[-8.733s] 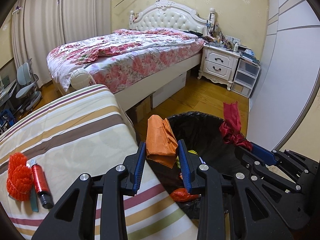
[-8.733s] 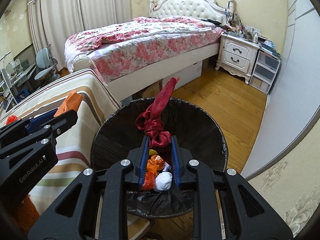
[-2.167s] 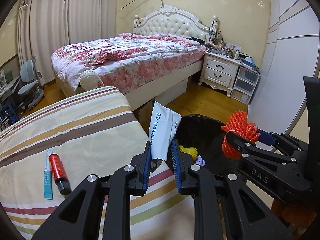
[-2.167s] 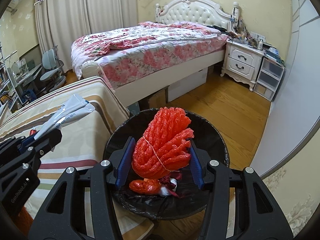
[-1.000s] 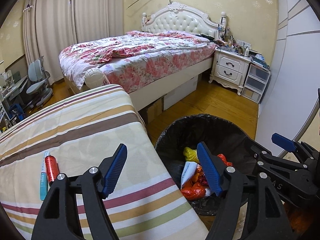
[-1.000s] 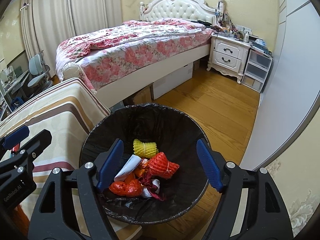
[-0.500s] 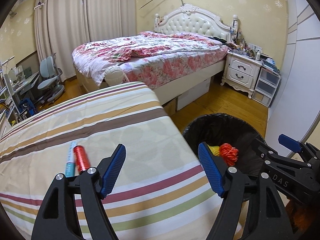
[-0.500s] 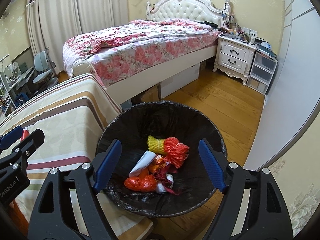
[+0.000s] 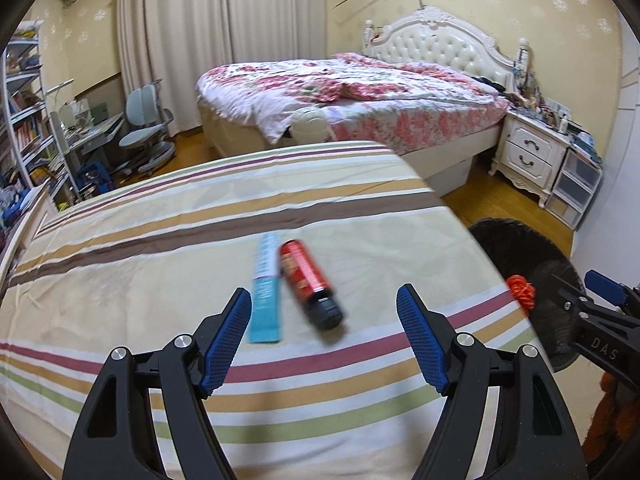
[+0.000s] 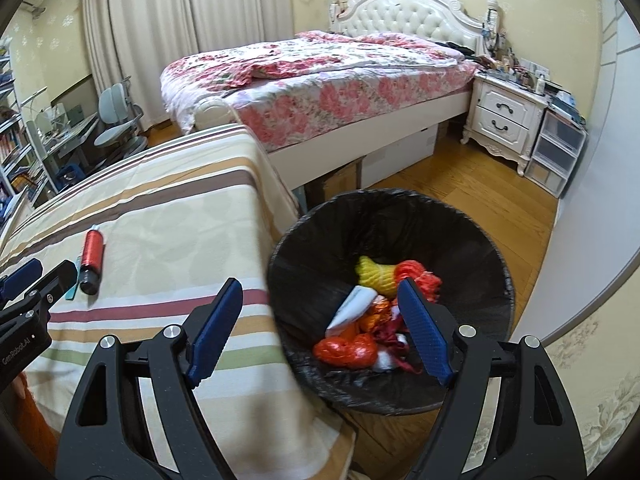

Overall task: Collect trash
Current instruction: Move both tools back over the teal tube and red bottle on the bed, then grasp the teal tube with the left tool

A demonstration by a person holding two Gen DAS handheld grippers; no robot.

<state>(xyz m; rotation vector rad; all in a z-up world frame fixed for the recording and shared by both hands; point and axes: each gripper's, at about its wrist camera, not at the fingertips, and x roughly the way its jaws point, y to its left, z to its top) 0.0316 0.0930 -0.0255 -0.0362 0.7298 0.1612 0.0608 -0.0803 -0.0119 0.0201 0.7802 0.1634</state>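
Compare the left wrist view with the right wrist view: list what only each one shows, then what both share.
Only the left wrist view: the full blue packet lying beside the red bottle, and the bookshelf at the far left.

Only the right wrist view: the inside of the trash bin, with the yellow net, a white wrapper and orange bags at the bottom.

Both: the red bottle on the striped cloth, the bed, the nightstand, and both open, empty grippers: left gripper, right gripper.

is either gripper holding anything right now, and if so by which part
Nothing is held. The left gripper is open above the striped cloth, short of the red bottle and blue tube. The right gripper is open and empty by the bin.
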